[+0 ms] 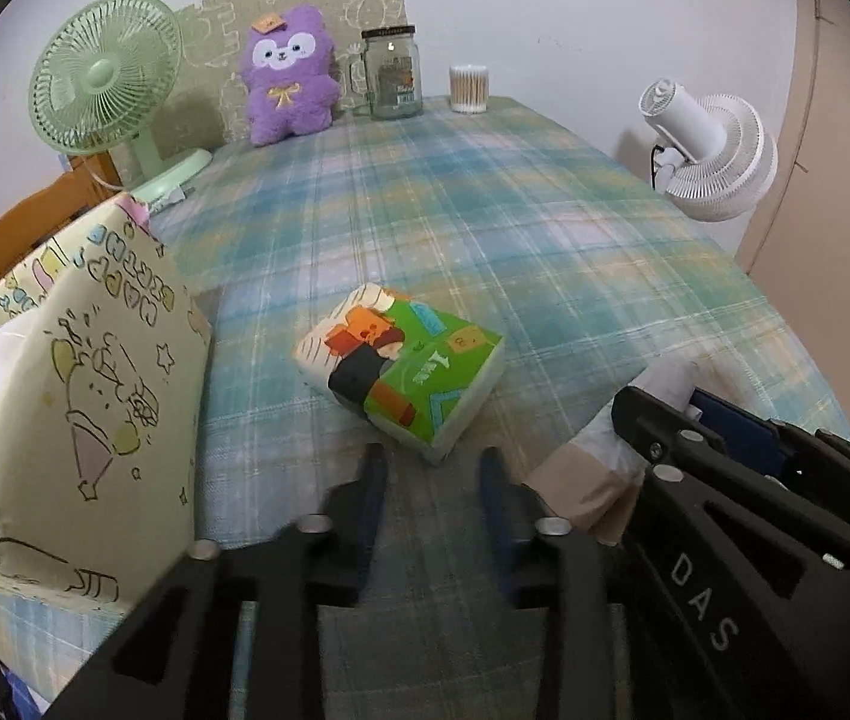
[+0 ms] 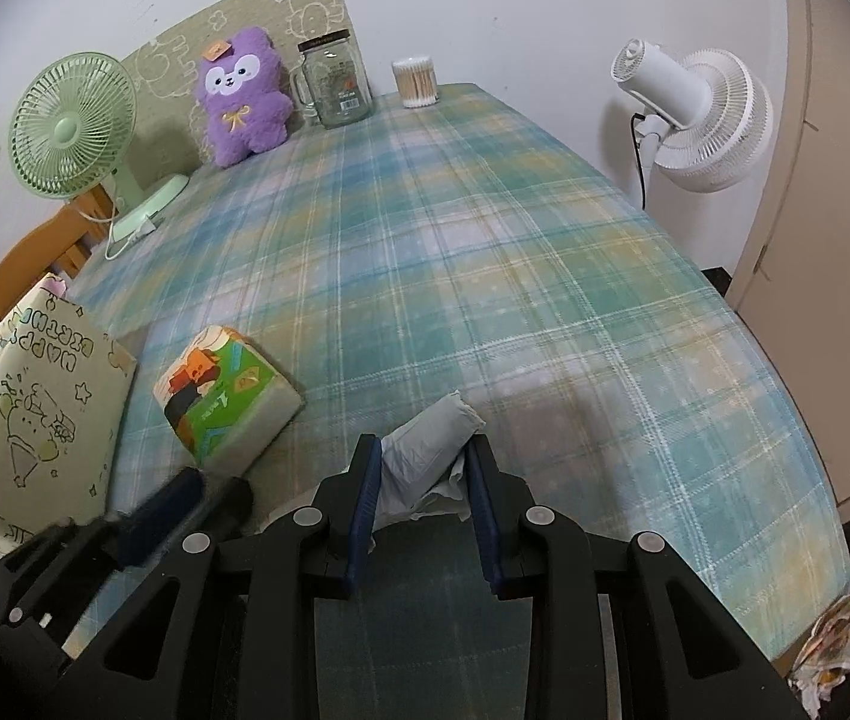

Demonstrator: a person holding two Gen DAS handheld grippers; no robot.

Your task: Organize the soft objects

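The left tongs (image 1: 433,462) stand apart over the plaid-clothed bench (image 1: 484,228), empty, just short of the green cartoon-printed tissue pack (image 1: 404,363) lying flat there. The right tongs (image 2: 425,462) are clamped on a rolled pale grey cloth (image 2: 430,438). A cream doodle-printed paper gift bag (image 1: 95,396) stands at the left edge, something white showing at its mouth. By the wall, a clear glass mug jar (image 1: 392,75) looks empty; a small clear tub (image 1: 468,87) holds cotton swabs.

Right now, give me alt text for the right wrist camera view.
The right gripper is shut on a rolled grey cloth above a plaid tablecloth. A green tissue pack lies to its left, and a purple plush toy, glass jar and green fan stand at the far edge.
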